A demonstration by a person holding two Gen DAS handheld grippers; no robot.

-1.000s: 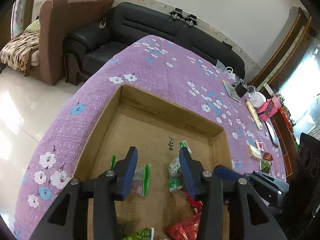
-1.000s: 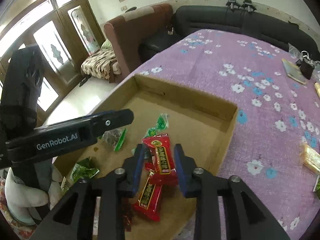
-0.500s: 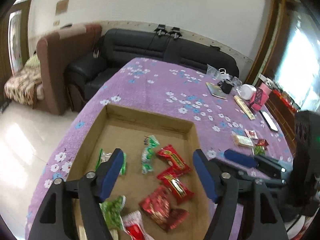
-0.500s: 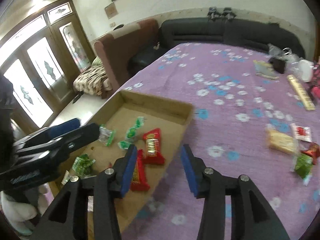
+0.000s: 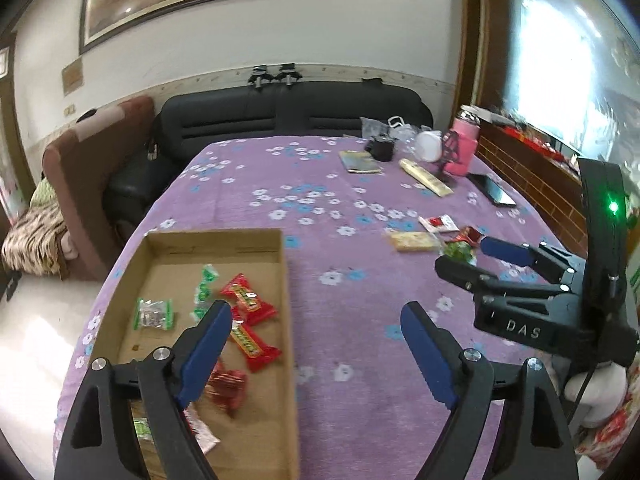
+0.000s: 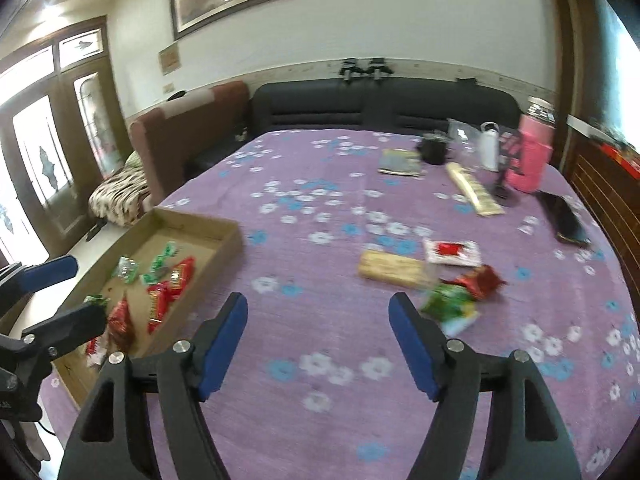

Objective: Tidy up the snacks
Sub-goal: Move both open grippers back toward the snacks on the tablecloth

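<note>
A shallow cardboard box (image 5: 280, 256) (image 6: 228, 236) sits at the left of the purple flowered table and holds several red and green snack packets (image 5: 248, 300) (image 6: 172, 284). Loose snacks lie on the cloth to the right: a tan wafer bar (image 6: 390, 269) (image 5: 412, 241), a white-and-red packet (image 6: 452, 252), a red wrapper (image 6: 478, 280) and a green packet (image 6: 448, 304). My left gripper (image 5: 316, 316) hangs over the box's right edge, jaws opening, nothing between them. My right gripper (image 6: 318, 308) is over bare cloth just left of the loose snacks, jaws opening and empty.
At the table's far right stand a pink bottle (image 6: 528, 160), a white bottle (image 6: 489, 148), a black cup (image 6: 432, 150), a booklet (image 6: 400, 162), a long yellow pack (image 6: 474, 194) and a phone (image 6: 566, 220). A black sofa (image 5: 288, 116) lies beyond the table.
Both grippers let go of snacks in the box, opened wide, and swung right and upward out of the box toward the loose snacks on the cloth.
</note>
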